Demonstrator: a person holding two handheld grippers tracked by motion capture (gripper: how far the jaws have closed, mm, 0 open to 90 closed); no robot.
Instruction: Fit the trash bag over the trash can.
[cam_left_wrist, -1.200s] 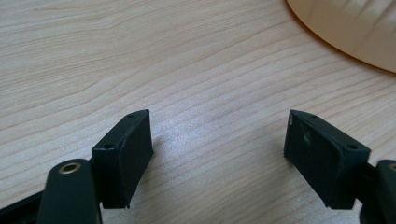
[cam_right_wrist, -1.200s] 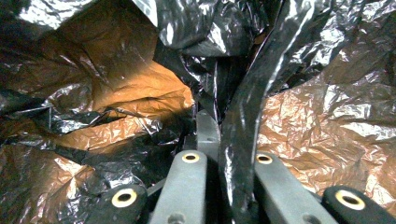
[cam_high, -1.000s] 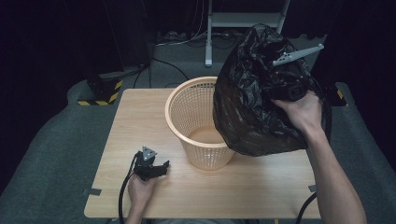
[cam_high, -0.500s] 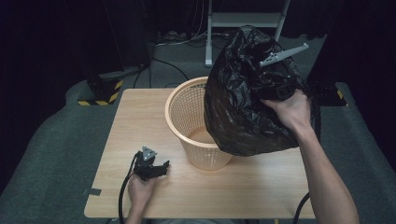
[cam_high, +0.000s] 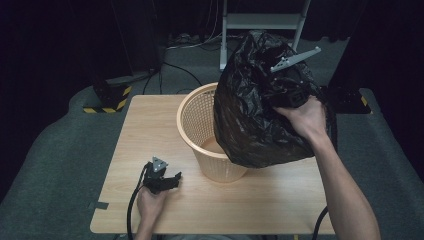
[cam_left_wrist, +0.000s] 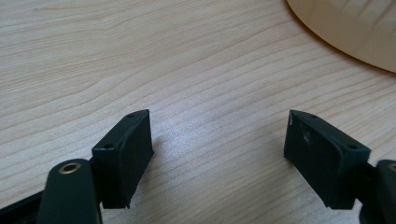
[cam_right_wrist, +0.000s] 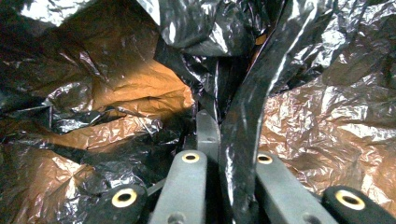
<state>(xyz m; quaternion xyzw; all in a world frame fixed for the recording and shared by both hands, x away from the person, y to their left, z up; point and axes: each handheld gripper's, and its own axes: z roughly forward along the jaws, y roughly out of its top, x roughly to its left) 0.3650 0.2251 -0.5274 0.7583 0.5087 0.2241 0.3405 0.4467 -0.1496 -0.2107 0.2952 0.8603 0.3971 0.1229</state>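
Left to right. Your left claw (cam_high: 161, 179) rests on the tabletop (cam_high: 150, 130) near its front edge, jaws spread wide with nothing between them; the left gripper view shows bare wood grain between the two pads (cam_left_wrist: 123, 156) and the curved base of the basket (cam_left_wrist: 345, 32) just ahead. The orange mesh basket (cam_high: 197, 120) stands upright at mid-tabletop, its rim open toward the left. Your right claw (cam_high: 280, 87) is pinched tight on a fold of the black plastic bag (cam_high: 250, 125), which hangs in the air over the basket's right rim, its lower bulge pressed against the basket's wall; the right gripper view shows the film (cam_right_wrist: 243, 116) running up between the closed jaws. The step appears to be lining the basket with the bag. To do it well, keep the pinch firm, find the bag's mouth, and bring your left claw up to grip the opposite edge so the opening spreads before you lower it. Steady the basket, since it likely tips easily.
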